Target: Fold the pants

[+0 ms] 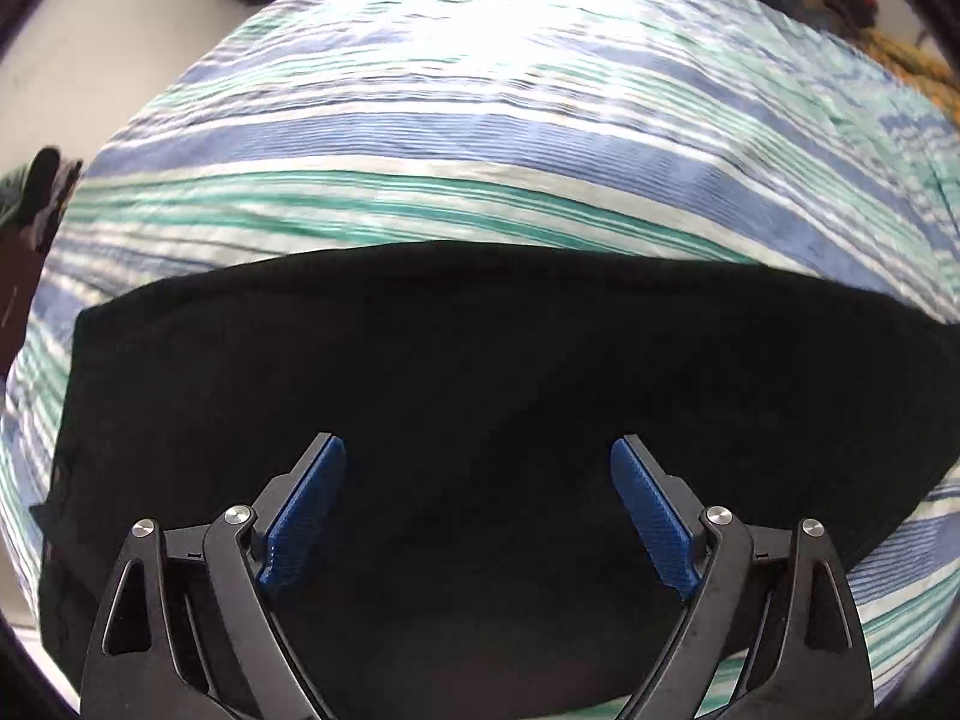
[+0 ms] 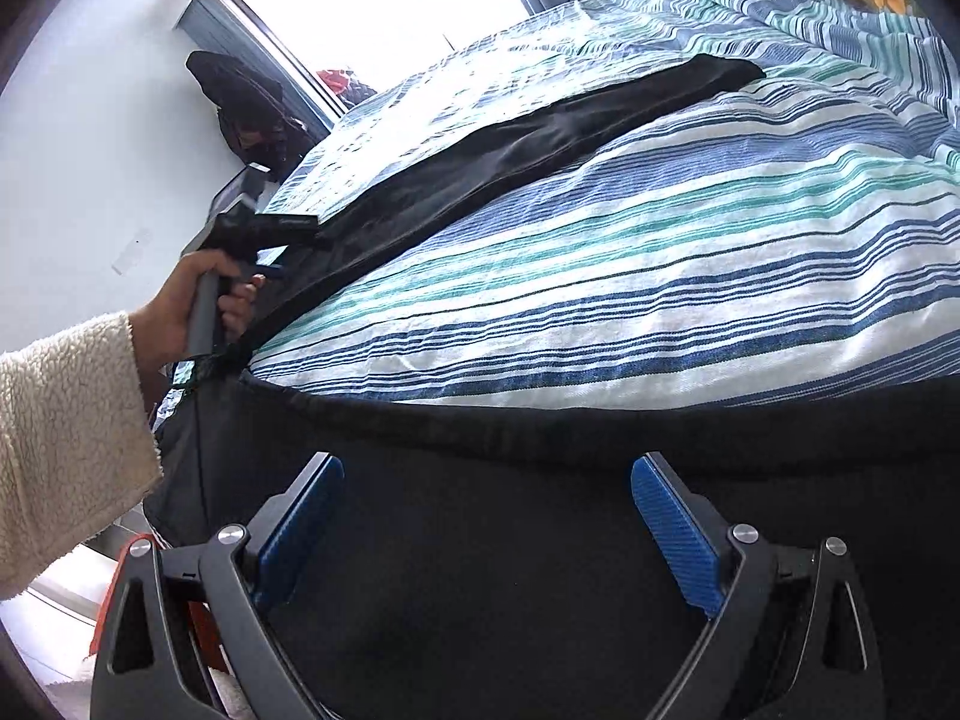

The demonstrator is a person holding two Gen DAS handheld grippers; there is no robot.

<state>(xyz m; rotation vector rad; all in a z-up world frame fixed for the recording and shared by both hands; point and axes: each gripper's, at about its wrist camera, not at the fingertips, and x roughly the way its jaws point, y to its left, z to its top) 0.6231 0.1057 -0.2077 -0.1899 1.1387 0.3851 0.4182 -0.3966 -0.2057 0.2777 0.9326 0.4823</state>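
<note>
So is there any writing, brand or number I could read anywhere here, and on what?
None can be read.
A small pale mark on the left gripper, seen from the right wrist camera: too small and blurred.
The black pants, the striped bedspread and the right gripper: no visible text.

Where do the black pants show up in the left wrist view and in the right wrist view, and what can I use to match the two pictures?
Left wrist: the black pants fill the lower half, under the open left gripper.
Right wrist: across the bottom, under the open right gripper, with one leg running up toward the upper right.
Shared landmark: the striped bedspread beneath them.
</note>
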